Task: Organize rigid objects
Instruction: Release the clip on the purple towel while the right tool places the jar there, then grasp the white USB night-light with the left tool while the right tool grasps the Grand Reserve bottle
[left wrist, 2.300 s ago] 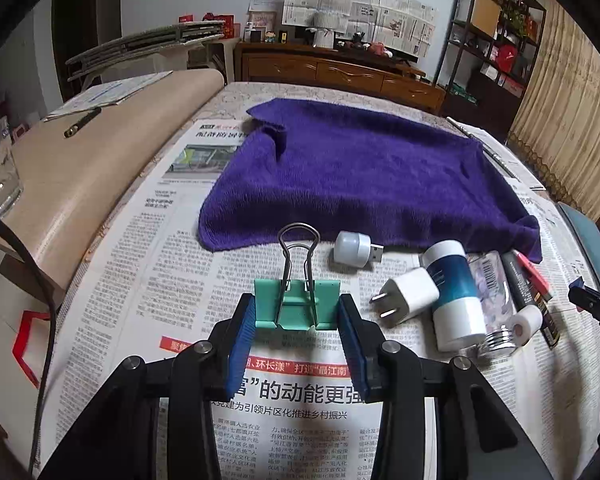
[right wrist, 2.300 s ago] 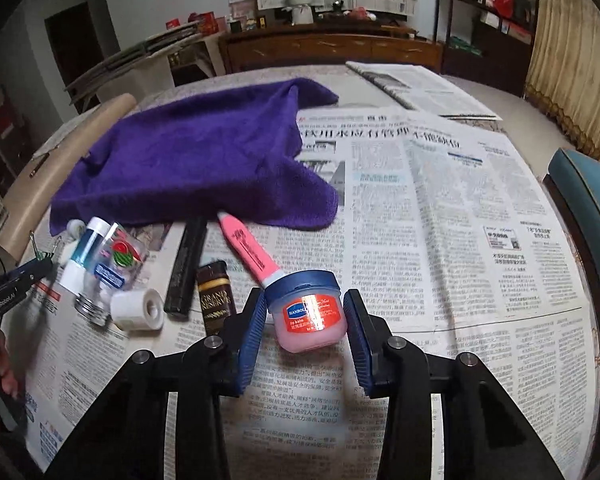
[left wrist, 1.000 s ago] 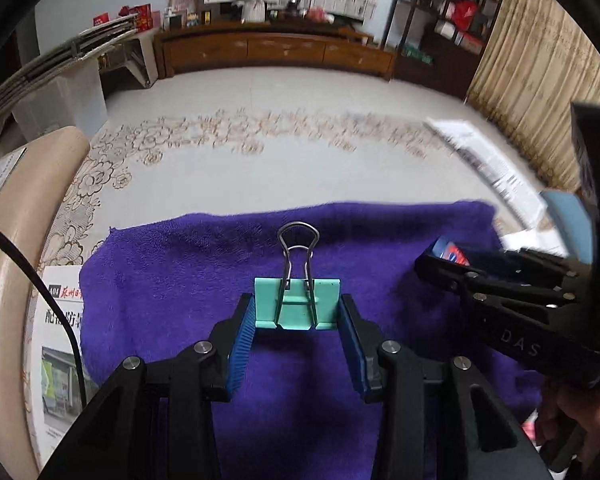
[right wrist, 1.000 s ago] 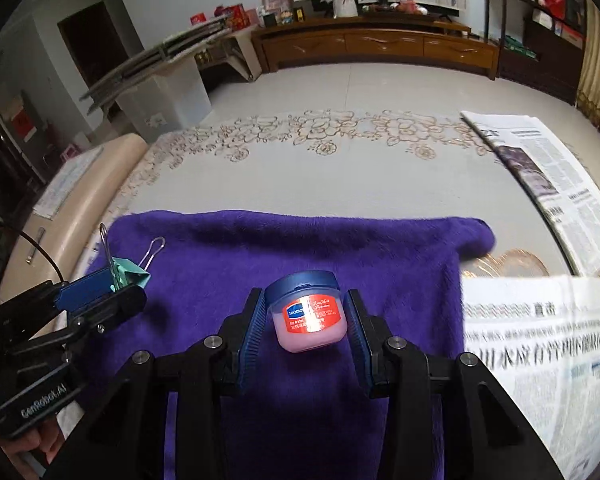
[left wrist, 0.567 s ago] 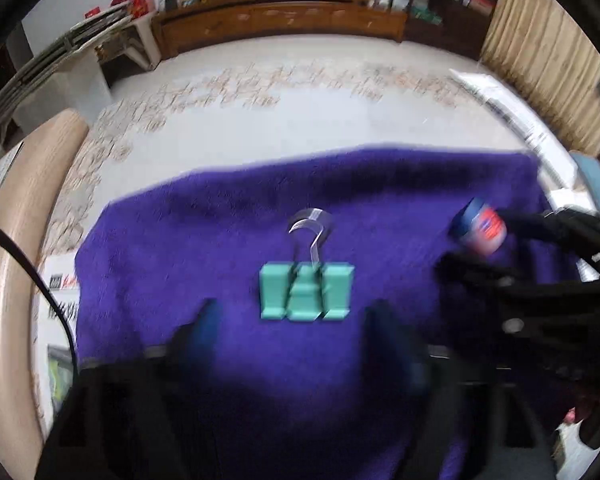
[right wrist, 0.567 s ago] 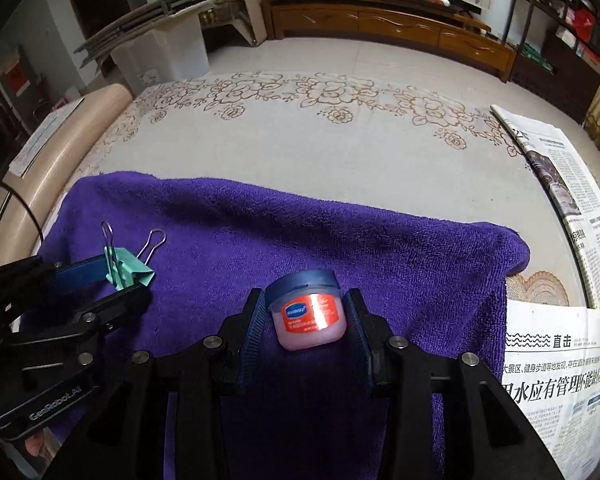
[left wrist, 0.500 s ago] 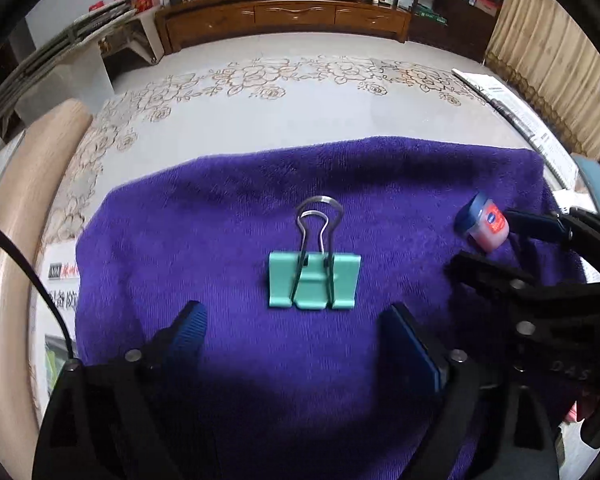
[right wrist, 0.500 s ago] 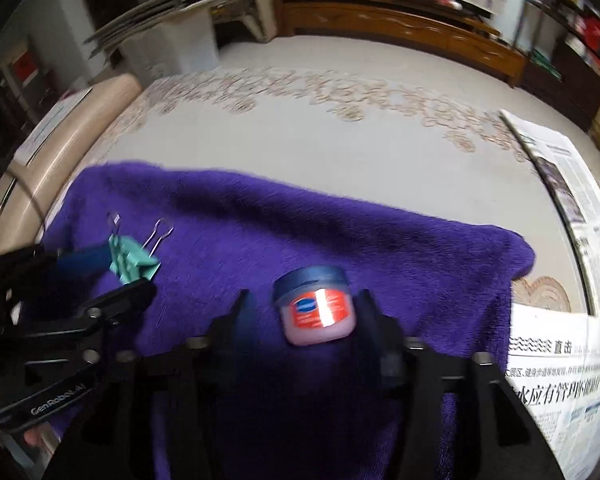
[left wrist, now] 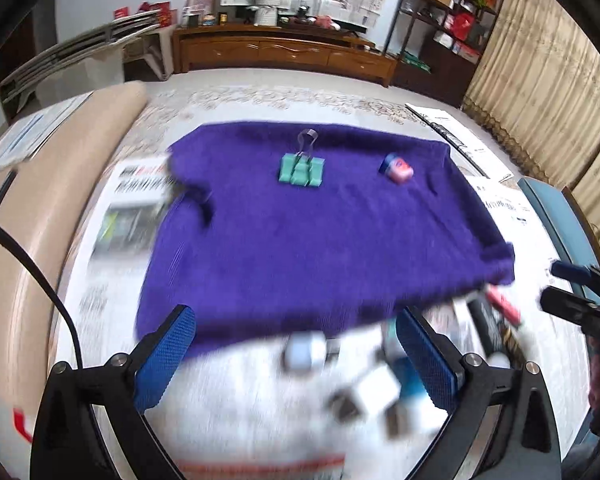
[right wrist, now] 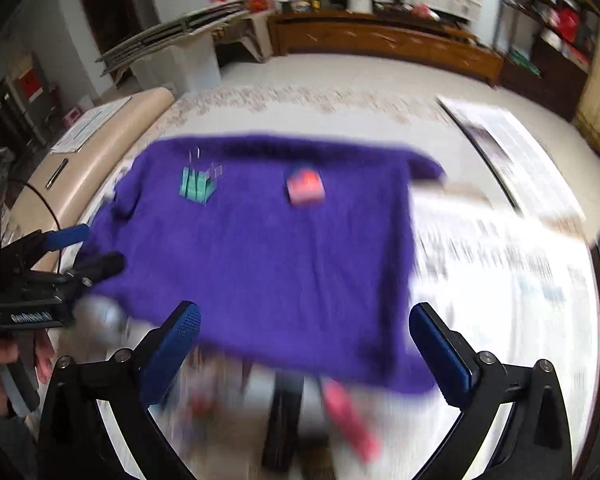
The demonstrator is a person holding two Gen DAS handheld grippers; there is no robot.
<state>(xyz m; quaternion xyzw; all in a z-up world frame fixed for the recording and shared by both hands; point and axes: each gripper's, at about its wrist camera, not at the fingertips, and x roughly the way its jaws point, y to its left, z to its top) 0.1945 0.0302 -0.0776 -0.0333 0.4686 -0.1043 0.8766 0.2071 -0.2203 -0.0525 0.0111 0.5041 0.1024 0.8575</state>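
1. Both grippers have pulled back from the purple towel point(left wrist: 308, 240) since half a second ago, when they hovered just over it; the two items they carried are left lying on it.
2. The left gripper point(left wrist: 296, 344) has its jaws spread wide with nothing between them, above the near edge of the towel.
3. The right gripper point(right wrist: 306, 344) also has its jaws spread wide and empty, over the towel's near edge.
4. The green binder clip point(left wrist: 301, 171) lies flat on the far part of the towel, its wire handle pointing away from the left wrist camera.
5. The small pink jar with a blue lid point(left wrist: 397, 168) sits on the towel to the right of the clip, apart from it.
6. The towel is spread over newspaper point(right wrist: 496, 264) on the table.
7. Near the towel's near edge lies a blurred group of items: a white plug point(left wrist: 376, 390), a pink tube point(right wrist: 350, 420) and a black stick point(right wrist: 284, 420); motion blur hides finer detail.
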